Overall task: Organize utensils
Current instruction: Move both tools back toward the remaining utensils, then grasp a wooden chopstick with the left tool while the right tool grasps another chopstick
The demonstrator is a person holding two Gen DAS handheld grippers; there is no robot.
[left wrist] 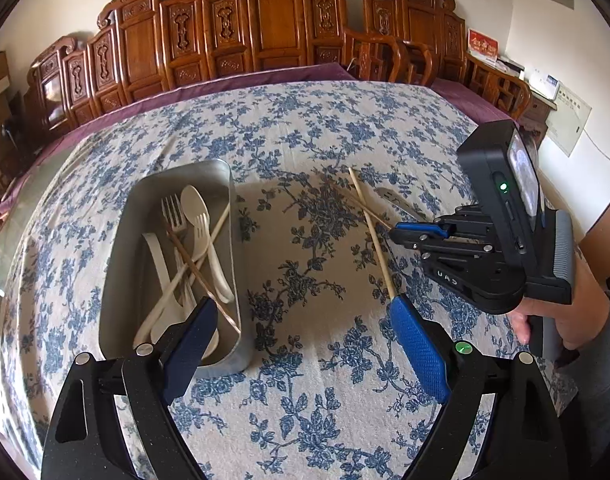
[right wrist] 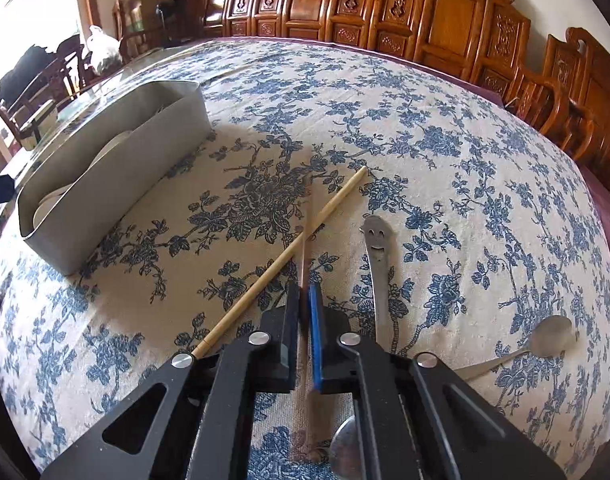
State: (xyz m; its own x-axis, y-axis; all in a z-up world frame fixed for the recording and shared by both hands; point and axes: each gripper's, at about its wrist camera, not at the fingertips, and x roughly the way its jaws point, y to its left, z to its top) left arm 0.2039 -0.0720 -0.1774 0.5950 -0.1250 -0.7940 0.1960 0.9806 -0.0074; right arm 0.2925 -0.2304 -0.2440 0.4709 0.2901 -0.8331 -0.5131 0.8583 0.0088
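A grey metal tray [left wrist: 121, 248] on the floral tablecloth holds a metal fork [left wrist: 173, 212], white plastic utensils [left wrist: 197, 208] and chopsticks. My left gripper [left wrist: 305, 344] is open and empty, just in front of the tray's near end. My right gripper [right wrist: 304, 300] is shut on a thin brown chopstick [right wrist: 303, 256] that lies low over the cloth. A light wooden chopstick [right wrist: 289, 256] crosses under it. A steel spoon with a smiley-face handle [right wrist: 377, 248] lies to the right. The right gripper also shows in the left wrist view [left wrist: 397, 236].
A second steel spoon [right wrist: 545, 340] lies on the cloth at the right. The tray [right wrist: 117, 168] stands at the left in the right wrist view. Carved wooden chairs [left wrist: 265, 28] line the table's far edge.
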